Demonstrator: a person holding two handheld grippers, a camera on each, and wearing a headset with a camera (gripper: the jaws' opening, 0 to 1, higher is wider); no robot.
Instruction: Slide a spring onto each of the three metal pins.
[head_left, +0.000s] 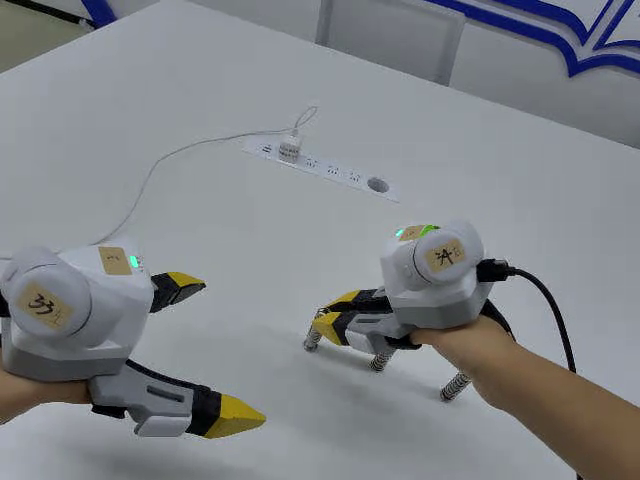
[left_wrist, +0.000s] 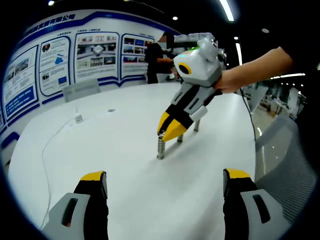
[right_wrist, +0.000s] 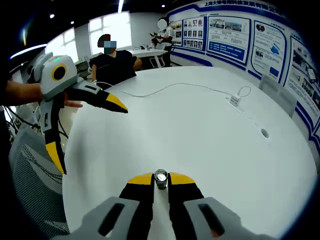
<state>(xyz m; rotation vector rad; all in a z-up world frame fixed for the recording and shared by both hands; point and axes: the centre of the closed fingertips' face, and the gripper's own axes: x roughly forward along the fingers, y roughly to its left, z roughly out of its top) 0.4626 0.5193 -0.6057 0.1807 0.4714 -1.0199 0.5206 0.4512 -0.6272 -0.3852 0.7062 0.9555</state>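
Right hand-held gripper (head_left: 322, 322): pinched shut on the top of a spring (left_wrist: 161, 146) that stands up on the desk (head_left: 200, 80).
Left hand-held gripper (head_left: 231, 348): jaws wide open, holding nothing. It hangs well apart from the springs.
Other springs: a second spring (head_left: 381, 360) and a third spring (head_left: 455, 385) stand up in a row beside the first. I think the pins are inside them, too hidden for me to see.
How far: I think this is the last one, nearly done.
Doing it well: push the spring straight down, slowly. Keep it upright so it does not catch, then let go softly.
Power strip (head_left: 320, 165): set in the desk, far from the springs. One white plug (head_left: 290, 148) sits in it, and its thin cord (head_left: 150, 175) trails away.
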